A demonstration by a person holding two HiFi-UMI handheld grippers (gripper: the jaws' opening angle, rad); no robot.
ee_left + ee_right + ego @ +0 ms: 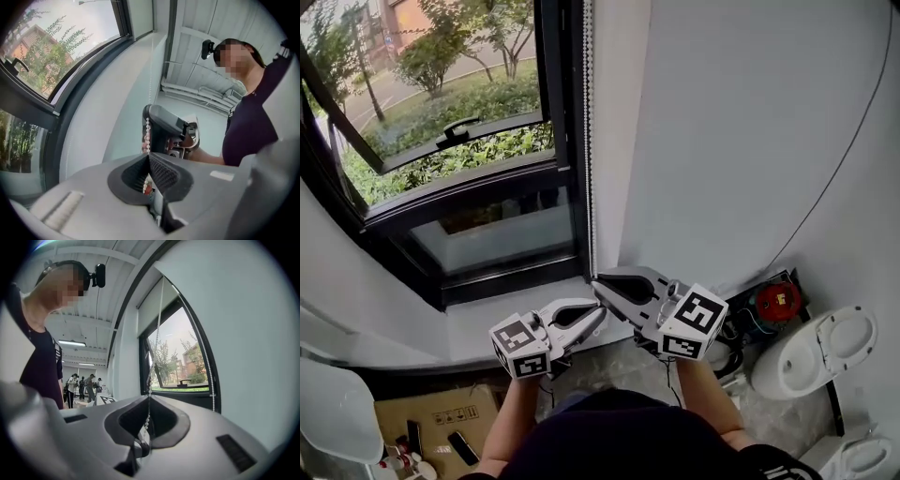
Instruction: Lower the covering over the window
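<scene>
- Both grippers are clamping shut on the chain (148,133). The left gripper (149,158) is pinching the beads between its ribbed black pads, and the right gripper (149,397) is biting the same run just above it.
- The chain is running as a thin string of small, round, pale beads straight up the window frame, close beside the wall (722,141).
- It is likely handling as light and limp, with hard, smooth beads. The ribbed pads are probably catching between beads, so a grip on one run only, pulled straight down, looks soundest. A sideways jerk may be risking a snapped link.
- The blind (157,310), a flat, pale sheet, is sitting high in the window, covering only the top stretch. It looks light and soft, so it should be unrolling easily.
- The window (459,94), dark-framed with a tilted sash, is showing shrubs and a street beyond, above a smooth white sill (478,323).
</scene>
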